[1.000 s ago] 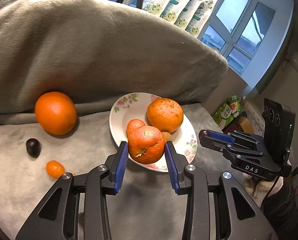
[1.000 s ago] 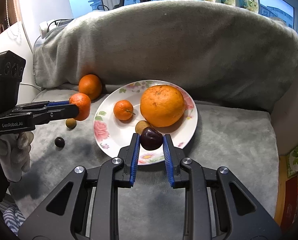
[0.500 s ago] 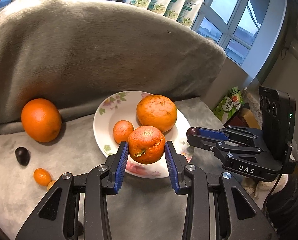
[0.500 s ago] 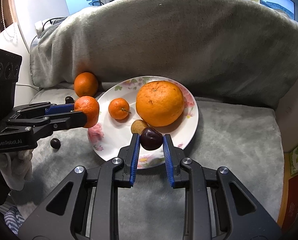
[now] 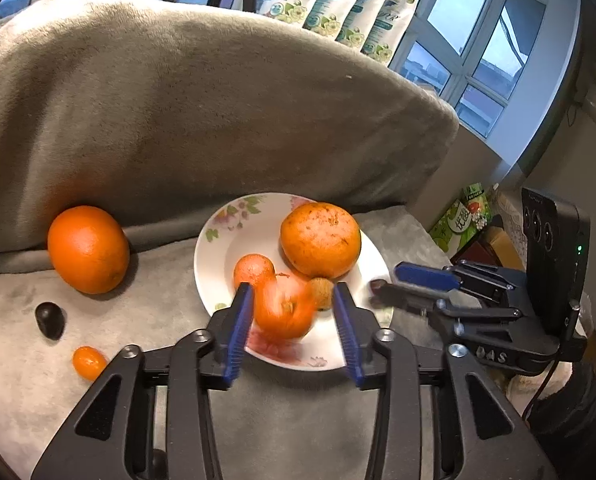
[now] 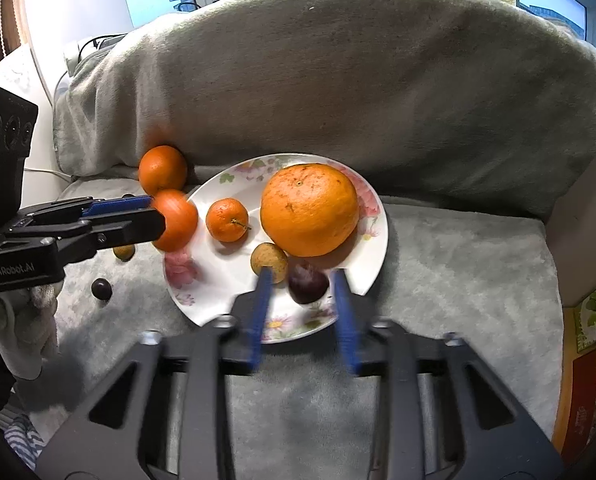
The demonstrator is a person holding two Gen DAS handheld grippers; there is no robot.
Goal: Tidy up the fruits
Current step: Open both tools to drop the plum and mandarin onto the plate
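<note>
Two releases at once! Our left gripper has just been opening its jaws, and the mandarin between them is a blur, free of the pads and dropping onto the floral plate at its 7 o'clock rim. Our right gripper has just been opening too: the dark plum it clenched a second ago sits loose between the blue fingers, resting on the plate at 5 o'clock. That looks like two more fruits delivered.

Further in, a small brown fruit touches the plum's side, a little tangerine sits at 9 o'clock of the plate's centre, and the big orange fills the 1 o'clock half, so room is tightening.

Off the plate, on the grey blanket, we see work left: a kumquat and a second dark plum near us at 9 o'clock, and a large orange farther back against the cushion. Nothing blocks the way to them.
</note>
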